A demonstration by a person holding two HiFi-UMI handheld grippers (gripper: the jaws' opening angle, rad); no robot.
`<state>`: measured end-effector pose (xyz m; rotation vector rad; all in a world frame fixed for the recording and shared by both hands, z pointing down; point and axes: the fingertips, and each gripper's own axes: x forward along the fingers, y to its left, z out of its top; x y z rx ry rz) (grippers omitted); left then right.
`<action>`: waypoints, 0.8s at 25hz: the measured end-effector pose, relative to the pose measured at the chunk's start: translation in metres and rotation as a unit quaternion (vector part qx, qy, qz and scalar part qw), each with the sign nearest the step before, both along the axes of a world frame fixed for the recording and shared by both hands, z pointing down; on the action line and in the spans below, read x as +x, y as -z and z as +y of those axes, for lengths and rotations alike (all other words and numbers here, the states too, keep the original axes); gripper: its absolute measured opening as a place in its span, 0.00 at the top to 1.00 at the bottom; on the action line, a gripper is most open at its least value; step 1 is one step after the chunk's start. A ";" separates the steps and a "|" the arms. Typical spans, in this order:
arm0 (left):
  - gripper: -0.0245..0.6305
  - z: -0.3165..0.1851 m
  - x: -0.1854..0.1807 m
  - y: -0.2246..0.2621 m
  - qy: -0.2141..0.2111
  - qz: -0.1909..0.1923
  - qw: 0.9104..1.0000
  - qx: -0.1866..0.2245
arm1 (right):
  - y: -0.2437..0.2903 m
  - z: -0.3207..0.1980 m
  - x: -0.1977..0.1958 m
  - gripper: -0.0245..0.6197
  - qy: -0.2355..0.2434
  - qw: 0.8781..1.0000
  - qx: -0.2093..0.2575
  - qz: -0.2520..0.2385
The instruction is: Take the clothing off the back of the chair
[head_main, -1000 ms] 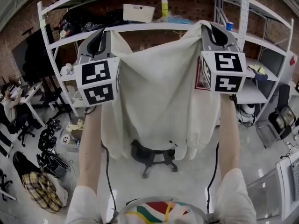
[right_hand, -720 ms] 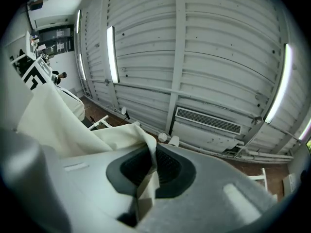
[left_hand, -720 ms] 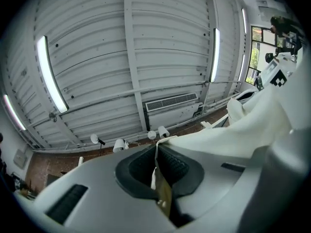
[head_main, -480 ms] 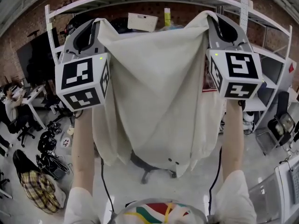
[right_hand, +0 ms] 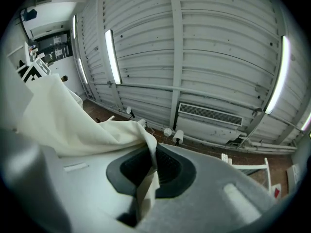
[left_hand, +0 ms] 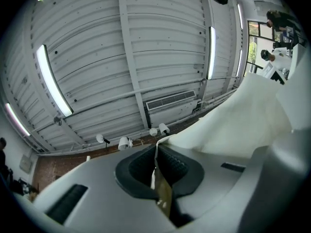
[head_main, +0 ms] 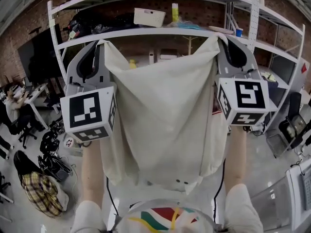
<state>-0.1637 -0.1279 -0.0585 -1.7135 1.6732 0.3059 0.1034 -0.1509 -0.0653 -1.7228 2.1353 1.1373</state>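
Brick-walled workshop: a metal shelving rack (head_main: 146, 30) stands close behind. The cream garment (head_main: 165, 115) hangs in open air between the left hand-held gripper (head_main: 101, 43) and the right hand-held gripper (head_main: 218, 37), each clamped on one top corner. Bags (head_main: 41, 191) clutter the floor on the left.

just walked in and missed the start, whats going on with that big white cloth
A person holds a gripper in each hand and has a cream-coloured garment lifted up between them. The left gripper and the right gripper each have their jaws shut on a top corner of the fabric. The garment hangs free, spread wide in front of the metal shelving. No chair shows in the head view.
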 end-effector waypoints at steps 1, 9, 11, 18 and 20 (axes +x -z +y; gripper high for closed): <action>0.94 -0.002 -0.002 -0.013 0.000 0.003 1.000 -0.009 | -0.014 -0.003 0.002 0.95 -0.001 1.000 -0.012 -0.002; 0.94 -0.039 -0.009 -0.110 -0.005 0.027 0.995 -0.095 | -0.125 -0.040 0.009 0.95 0.001 0.992 -0.123 -0.017; 0.94 -0.051 -0.006 -0.129 -0.016 0.032 0.993 -0.112 | -0.145 -0.051 0.008 0.95 -0.002 0.989 -0.144 -0.014; 0.94 -0.082 -0.010 -0.204 -0.020 0.054 0.982 -0.180 | -0.217 -0.076 0.005 0.95 0.001 0.977 -0.214 -0.016; 0.94 -0.086 -0.011 -0.224 -0.019 0.059 0.979 -0.195 | -0.235 -0.078 0.006 0.95 -0.002 0.973 -0.231 -0.020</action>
